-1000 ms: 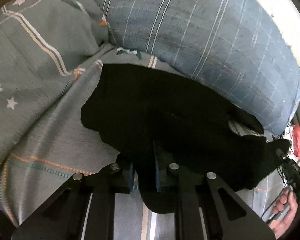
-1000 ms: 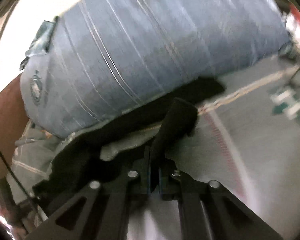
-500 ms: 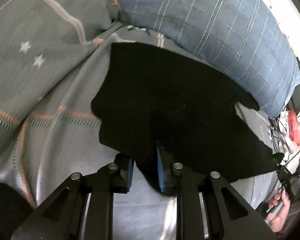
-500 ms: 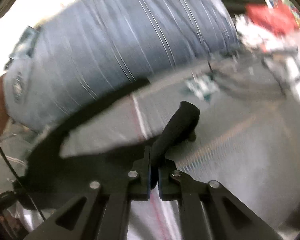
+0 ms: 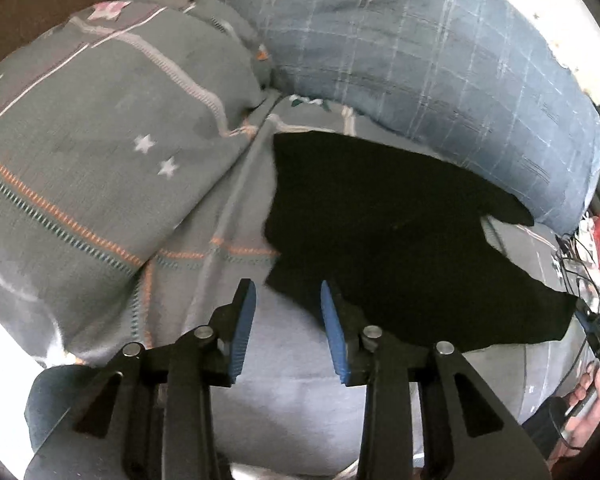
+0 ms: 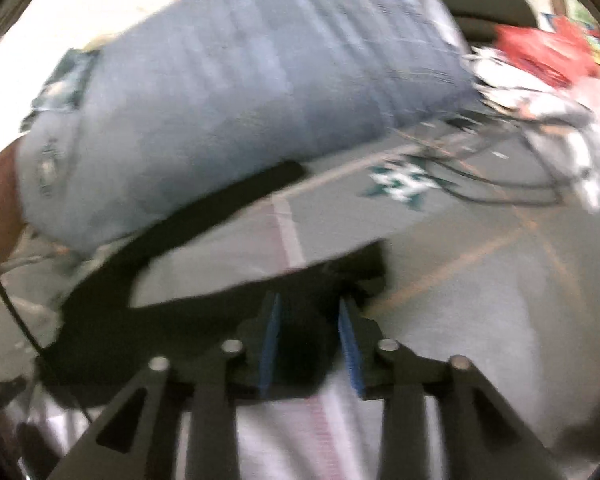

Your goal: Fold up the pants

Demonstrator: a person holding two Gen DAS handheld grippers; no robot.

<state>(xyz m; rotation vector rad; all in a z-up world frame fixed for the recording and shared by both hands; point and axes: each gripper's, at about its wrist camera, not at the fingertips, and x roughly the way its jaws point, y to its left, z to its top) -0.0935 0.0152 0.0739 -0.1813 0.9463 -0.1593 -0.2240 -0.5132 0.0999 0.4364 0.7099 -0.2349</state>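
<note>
We note the left gripper [image 5: 286, 300] with jaws opening and its blue pads clear of cloth; only a corner of the black pants [image 5: 400, 232] lies just ahead of them, so the cloth rests flat on the grey bedspread [image 5: 100, 168] below the blue pillow [image 5: 420, 60]. The right gripper [image 6: 310, 320] is likewise opening; dark cloth sits between its pads, apparently unpressed, though blur hinders us. We judge both ends released to settle.

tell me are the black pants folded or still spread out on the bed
Spread out. The black pants lie flat as one wide sheet on the grey bedsheet below the blue pillow, with no fold visible.
</note>
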